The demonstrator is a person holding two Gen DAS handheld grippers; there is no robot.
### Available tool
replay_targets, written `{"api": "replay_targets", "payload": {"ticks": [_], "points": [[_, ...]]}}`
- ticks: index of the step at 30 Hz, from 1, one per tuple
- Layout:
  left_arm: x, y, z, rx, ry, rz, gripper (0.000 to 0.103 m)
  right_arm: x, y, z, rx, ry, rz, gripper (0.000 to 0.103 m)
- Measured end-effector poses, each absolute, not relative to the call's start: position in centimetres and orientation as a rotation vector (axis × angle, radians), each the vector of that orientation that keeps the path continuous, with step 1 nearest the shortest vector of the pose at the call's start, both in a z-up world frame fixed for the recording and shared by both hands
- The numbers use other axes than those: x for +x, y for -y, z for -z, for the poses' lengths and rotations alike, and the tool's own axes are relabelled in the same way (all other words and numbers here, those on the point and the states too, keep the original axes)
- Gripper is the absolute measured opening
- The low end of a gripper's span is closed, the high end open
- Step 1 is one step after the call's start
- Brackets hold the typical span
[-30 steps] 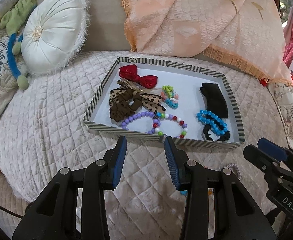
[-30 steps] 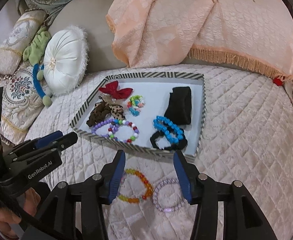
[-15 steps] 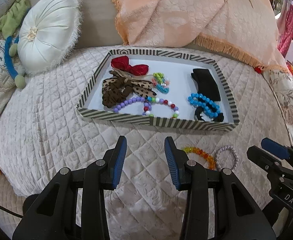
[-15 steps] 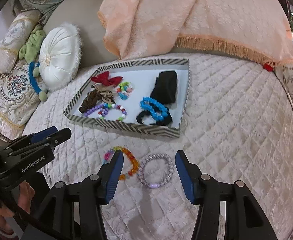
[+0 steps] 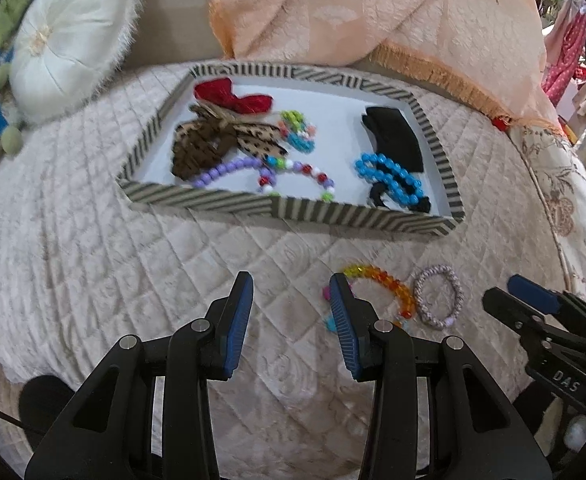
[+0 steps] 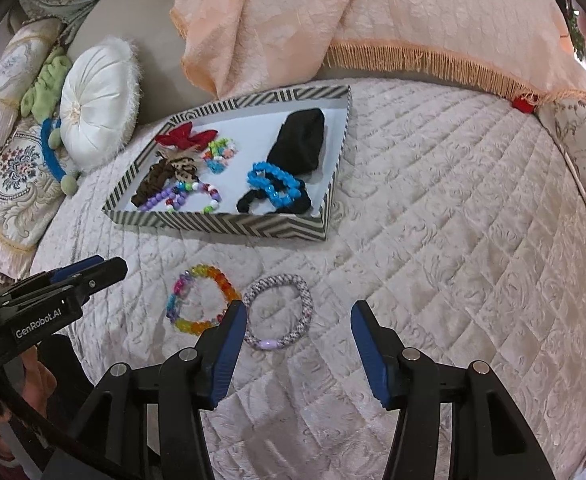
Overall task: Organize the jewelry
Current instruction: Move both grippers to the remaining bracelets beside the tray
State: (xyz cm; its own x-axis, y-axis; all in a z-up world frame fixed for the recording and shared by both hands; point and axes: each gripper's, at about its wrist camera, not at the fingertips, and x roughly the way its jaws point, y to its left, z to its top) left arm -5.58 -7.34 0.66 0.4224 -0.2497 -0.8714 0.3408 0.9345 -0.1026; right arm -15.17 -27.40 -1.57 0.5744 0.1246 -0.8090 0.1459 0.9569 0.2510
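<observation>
A striped tray (image 5: 277,208) (image 6: 229,224) on the quilted bed holds bows, bead bracelets and black hair ties. In front of it on the quilt lie a rainbow bead bracelet (image 6: 223,286) (image 5: 389,280) and a lilac woven bracelet (image 6: 307,294) (image 5: 455,284). My left gripper (image 5: 291,310) is open and empty above the quilt, just left of the rainbow bracelet. My right gripper (image 6: 299,338) is open and empty, its left finger beside the lilac bracelet; it also shows in the left wrist view (image 5: 533,300).
A white round cushion (image 5: 73,40) (image 6: 101,100) and a green and blue plush toy (image 6: 53,136) lie left of the tray. A peach fringed blanket (image 6: 333,12) is draped behind it. Patterned pillows (image 6: 17,168) sit at far left.
Both grippers have drawn back from the tray toward me. The two loose bracelets on the quilt have come fully into view in front of them. Both stay open.
</observation>
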Motion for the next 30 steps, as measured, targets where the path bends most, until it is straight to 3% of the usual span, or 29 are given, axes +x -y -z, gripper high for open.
{"api": "replay_targets", "payload": {"ticks": [4,17,30], "points": [[-5.4,7.8,0.3,0.062,-1.129,0.409,0.039,-14.9,27.3,2.6,0.298,-0.989,0.014,0.052],[-3.4,8.9,2.6,0.006,-1.235,0.470,0.055,-13.8,27.7,4.9,0.283,-1.036,0.019,0.052],[-1.8,11.7,4.1,0.265,-1.242,0.631,0.056,-13.0,27.1,5.3,0.227,-1.030,-0.002,0.052]]}}
